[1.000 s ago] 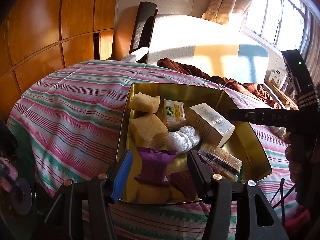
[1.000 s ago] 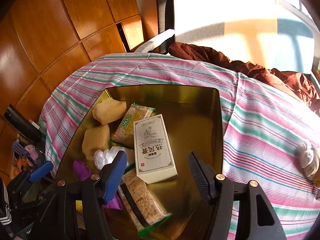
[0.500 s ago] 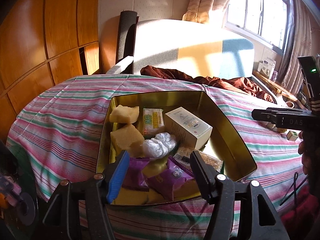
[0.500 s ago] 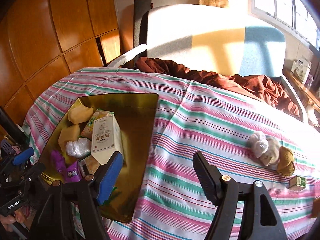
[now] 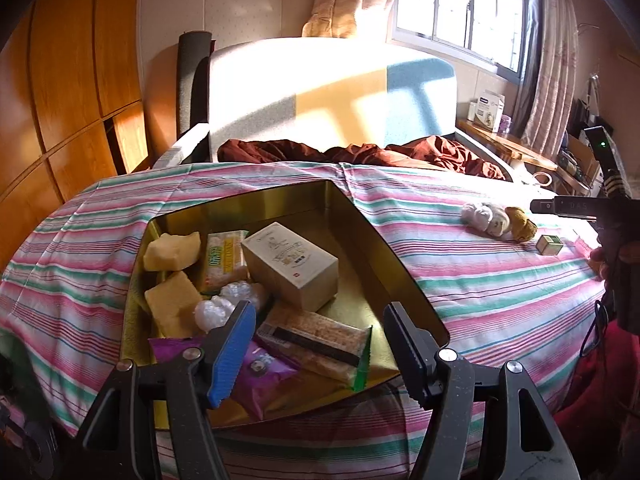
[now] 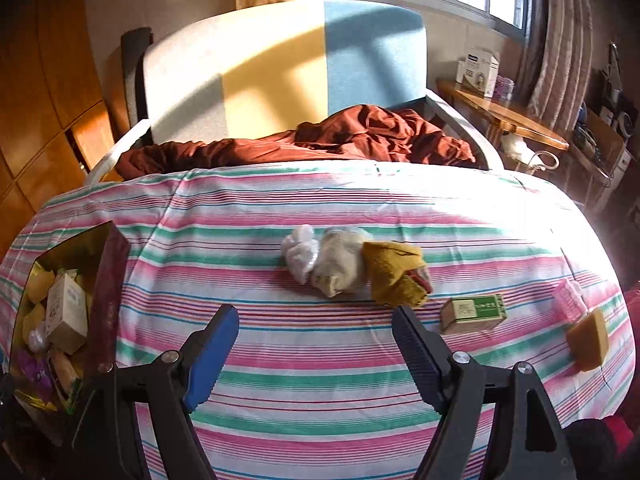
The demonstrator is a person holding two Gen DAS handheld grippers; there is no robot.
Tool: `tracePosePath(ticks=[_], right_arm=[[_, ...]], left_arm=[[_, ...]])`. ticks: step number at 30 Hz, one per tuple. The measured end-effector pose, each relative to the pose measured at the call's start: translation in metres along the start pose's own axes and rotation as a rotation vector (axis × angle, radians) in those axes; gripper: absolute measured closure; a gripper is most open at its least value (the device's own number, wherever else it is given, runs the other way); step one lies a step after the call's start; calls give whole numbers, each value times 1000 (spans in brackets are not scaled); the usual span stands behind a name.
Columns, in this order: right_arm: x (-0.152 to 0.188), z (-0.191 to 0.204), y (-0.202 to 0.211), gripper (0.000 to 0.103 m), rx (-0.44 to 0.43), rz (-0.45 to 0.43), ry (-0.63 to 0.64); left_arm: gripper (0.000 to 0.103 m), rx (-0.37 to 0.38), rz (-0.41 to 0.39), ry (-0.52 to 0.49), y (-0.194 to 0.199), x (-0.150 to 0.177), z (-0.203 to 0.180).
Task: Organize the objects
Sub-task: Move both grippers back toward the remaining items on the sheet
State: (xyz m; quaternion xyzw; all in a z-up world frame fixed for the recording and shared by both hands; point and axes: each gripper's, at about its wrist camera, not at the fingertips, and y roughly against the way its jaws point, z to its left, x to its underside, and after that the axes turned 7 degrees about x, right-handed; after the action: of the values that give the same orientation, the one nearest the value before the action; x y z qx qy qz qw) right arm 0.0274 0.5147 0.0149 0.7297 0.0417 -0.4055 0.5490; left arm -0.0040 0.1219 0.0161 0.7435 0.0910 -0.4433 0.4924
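A gold tin [image 5: 384, 248] [image 6: 116, 264] lies on the striped cloth and holds a white box [image 5: 290, 268], yellow sponges [image 5: 172, 246], a cracker pack [image 5: 316, 340], purple packets [image 5: 260, 376] and crumpled white plastic [image 5: 216, 312]. My left gripper [image 5: 320, 344] hovers over the tin's near edge, its jaws opening with nothing between them. My right gripper [image 6: 316, 344] hangs over bare cloth, its jaws opening and empty. Beyond it lie a white plastic wad [image 6: 300, 252], a beige bundle [image 6: 340, 264], a mustard cloth [image 6: 396, 276], a small green-labelled box [image 6: 474, 312], a pink item [image 6: 568, 300] and a yellow sponge [image 6: 588, 340].
A chair with a dark red cloth [image 6: 320, 140] stands behind the table. Wooden cabinets [image 5: 68, 80] fill the left side. A wooden shelf with a box [image 6: 480, 68] runs under the window at right. A hand holding the right gripper's handle [image 5: 616, 248] shows in the left wrist view.
The right gripper swung right, away from the tin to the loose items on the cloth, and opened wider. The left gripper drew back a little from the tin and opened wider too.
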Motion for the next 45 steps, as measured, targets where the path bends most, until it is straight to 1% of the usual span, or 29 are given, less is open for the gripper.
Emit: tracePosePath(ticks=[3,5,6,7,8,9,11,14,18,25,29,32,33,36,37,40,43,45], right_arm=[[0,-50,-13,23,90,4,-142],[6,-84,-21,23,136,12,-266],[11,-98,-25,23,143,24,-330],[16,-112,-32,23,139,58,-400],[20,-125,-35,23,117,85,-475],[24,-135,-36,23,95,91,-534],[29,-145,-37,22,92,106,-586],[32,-146,-44,22,34,143,-615],[32,-140,-45,22,6,146,-604],[36,-146,-42,22,-57,137,-652],[36,-145,-40,22,-88,128,-654],[36,-144,-40,22,-106,127,-653],[36,-144,-40,22,-113,126,-654],[37,-145,-40,22,-132,127,-664],[37,-146,-40,22,-139,127,-667],[37,-146,-42,22,-153,131,-672],[36,-143,-44,22,-165,141,-663],[36,-142,-44,22,-171,144,-658]], left_arm=[[35,37,12,-31,-7,-4,-17],[35,61,18,-54,-12,-8,-29],[34,71,21,-65,-15,-10,-35],[34,80,27,-74,-18,-12,-41],[34,92,33,-81,-22,-14,-47],[33,104,39,-87,-26,-16,-54],[33,130,53,-97,-35,-20,-67],[33,172,77,-117,-51,-24,-90],[33,202,123,-156,-74,-27,-119],[34,245,211,-101,-119,-39,-144],[34,255,237,-72,-144,-53,-153],[37,275,259,-22,-167,-68,-158],[41,285,265,-5,-175,-73,-160],[50,304,276,29,-198,-88,-167],[51,317,277,41,-205,-93,-170],[52,330,277,76,-230,-110,-177],[51,343,283,164,-256,-125,-177],[50,337,291,215,-275,-135,-177]])
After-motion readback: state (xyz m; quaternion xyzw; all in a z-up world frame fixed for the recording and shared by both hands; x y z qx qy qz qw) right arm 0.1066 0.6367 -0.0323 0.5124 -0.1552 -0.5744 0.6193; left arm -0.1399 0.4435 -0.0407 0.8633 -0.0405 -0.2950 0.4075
